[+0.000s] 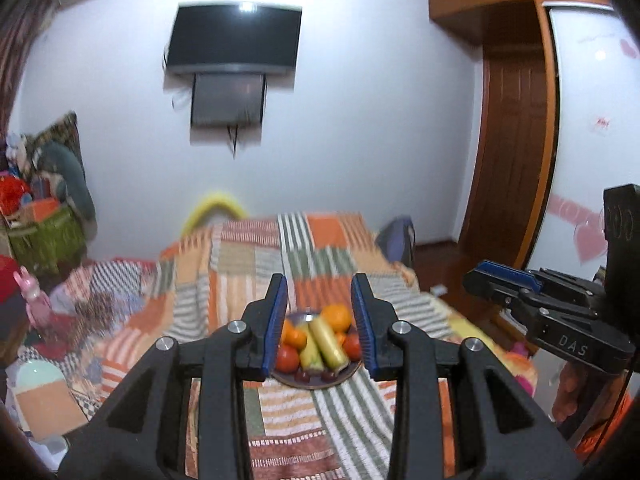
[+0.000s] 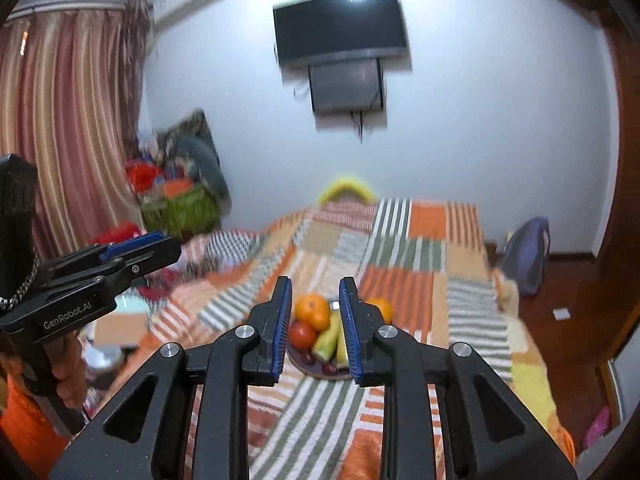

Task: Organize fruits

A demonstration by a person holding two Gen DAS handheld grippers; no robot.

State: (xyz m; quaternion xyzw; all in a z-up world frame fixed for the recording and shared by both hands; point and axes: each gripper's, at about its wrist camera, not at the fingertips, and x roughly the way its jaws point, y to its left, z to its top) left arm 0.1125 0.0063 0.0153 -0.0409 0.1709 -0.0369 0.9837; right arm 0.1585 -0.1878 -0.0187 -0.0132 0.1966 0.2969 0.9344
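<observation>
Since both tongs are up in the air with nothing in them, the step in hand looks like the approach, so here's how I'd play it. The bed (image 2: 400, 256) with its patchwork blanket is soft, so I'd guess anything set on it can tip or roll. The plate (image 1: 316, 382) sits mid-bed, piled with the fruit: oranges (image 2: 313, 312), bananas (image 1: 326, 340), tomatoes (image 1: 287, 358) and a few small dark red ones at the near rim. The left tongs (image 1: 320, 320) and right tongs (image 2: 314, 316) are both only narrowly parted, holding nothing, well short of the plate. I'd open one pair wider first, then come down on a top orange, not the buried bananas.
</observation>
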